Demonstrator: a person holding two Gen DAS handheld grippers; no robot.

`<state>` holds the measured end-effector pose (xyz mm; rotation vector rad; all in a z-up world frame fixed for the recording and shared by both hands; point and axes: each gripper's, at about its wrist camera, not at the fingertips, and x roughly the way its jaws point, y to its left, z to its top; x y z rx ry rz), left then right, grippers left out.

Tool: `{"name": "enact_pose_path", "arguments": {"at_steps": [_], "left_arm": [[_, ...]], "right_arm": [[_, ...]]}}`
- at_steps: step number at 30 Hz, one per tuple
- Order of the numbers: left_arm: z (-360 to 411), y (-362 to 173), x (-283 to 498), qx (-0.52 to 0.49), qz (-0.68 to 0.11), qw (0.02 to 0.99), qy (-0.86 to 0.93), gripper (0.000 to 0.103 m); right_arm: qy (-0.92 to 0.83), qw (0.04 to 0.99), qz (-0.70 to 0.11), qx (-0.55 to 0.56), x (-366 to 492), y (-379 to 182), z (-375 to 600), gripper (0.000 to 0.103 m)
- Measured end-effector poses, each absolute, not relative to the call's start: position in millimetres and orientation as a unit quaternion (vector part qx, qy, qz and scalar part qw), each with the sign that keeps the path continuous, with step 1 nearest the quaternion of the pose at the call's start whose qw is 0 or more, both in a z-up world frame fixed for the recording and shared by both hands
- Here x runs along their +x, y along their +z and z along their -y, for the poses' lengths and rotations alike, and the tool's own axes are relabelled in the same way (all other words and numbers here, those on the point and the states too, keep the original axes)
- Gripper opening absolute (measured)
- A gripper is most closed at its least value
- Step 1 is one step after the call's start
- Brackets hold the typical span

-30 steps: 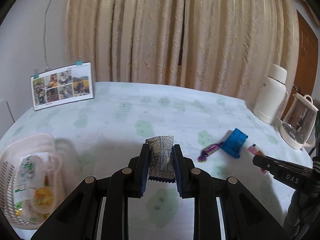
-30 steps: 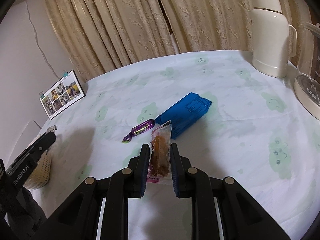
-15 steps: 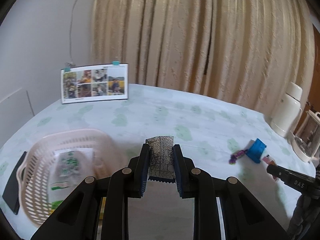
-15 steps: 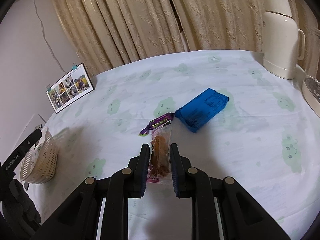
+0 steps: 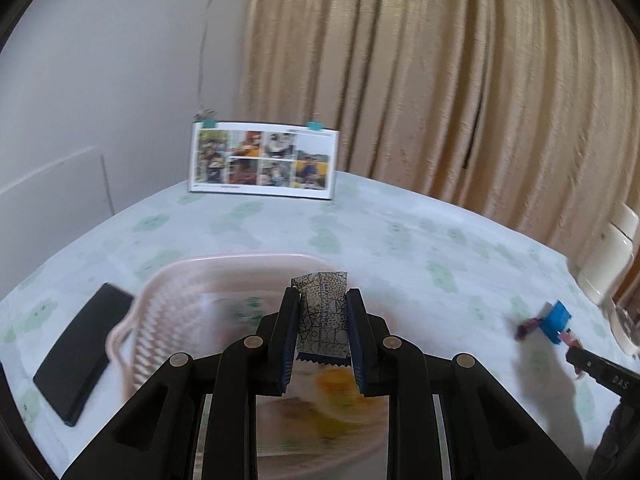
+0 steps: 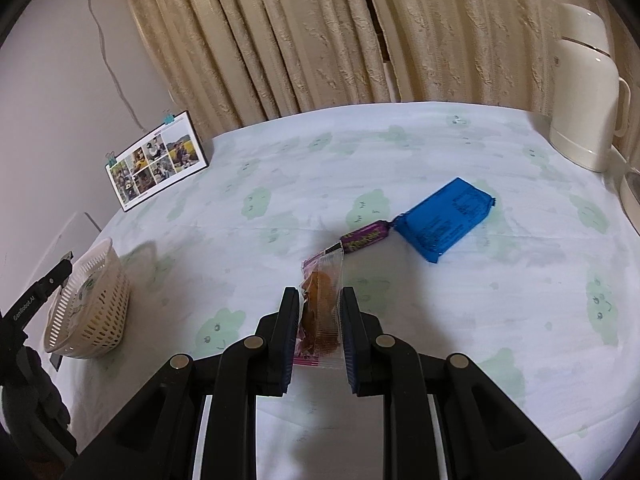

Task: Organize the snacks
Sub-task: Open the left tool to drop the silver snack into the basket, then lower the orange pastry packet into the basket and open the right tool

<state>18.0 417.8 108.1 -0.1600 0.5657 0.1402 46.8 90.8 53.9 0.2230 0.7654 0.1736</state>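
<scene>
Left gripper point(image 5: 322, 312): jaws clenched on a patterned grey packet point(image 5: 322, 322), held over the pink basket point(image 5: 168, 300) at lower centre of the left wrist frame. Right gripper point(image 6: 319, 308): jaws clamped on a clear snack packet point(image 6: 322, 304) above the surface point(image 6: 500, 300). Lying mid-right: purple candy point(image 6: 366, 236) touching blue packet point(image 6: 444, 218).

Beige pleated curtains point(image 6: 320, 32), white wall point(image 5: 100, 60), green-patterned tablecloth point(image 6: 480, 300)
</scene>
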Motion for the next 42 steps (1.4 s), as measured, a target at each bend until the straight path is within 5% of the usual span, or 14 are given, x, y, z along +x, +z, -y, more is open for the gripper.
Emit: {"name": "enact_pose_path", "arguments": {"at_steps": [6,10,42], "left_arm": [[-444.7,107.0,10.3,-0.096,-0.281,0.951,0.088,0.027],[-458.1,104.3,7.8,-0.117,-0.282,0.948,0.092,0.051],[-504.1,123.9,-15.1,-0.145,-0.249,0.951,0.113,0.057]], "right_arm": [[0.099,0.918,-0.373,0.095,48.2,57.1,-111.4,0.019],[0.110,0.918,-0.372,0.085,48.3,60.8,-126.2,0.019],[0.298,0.883,-0.364,0.000,61.0,92.5,-332.2,0.023]]}}
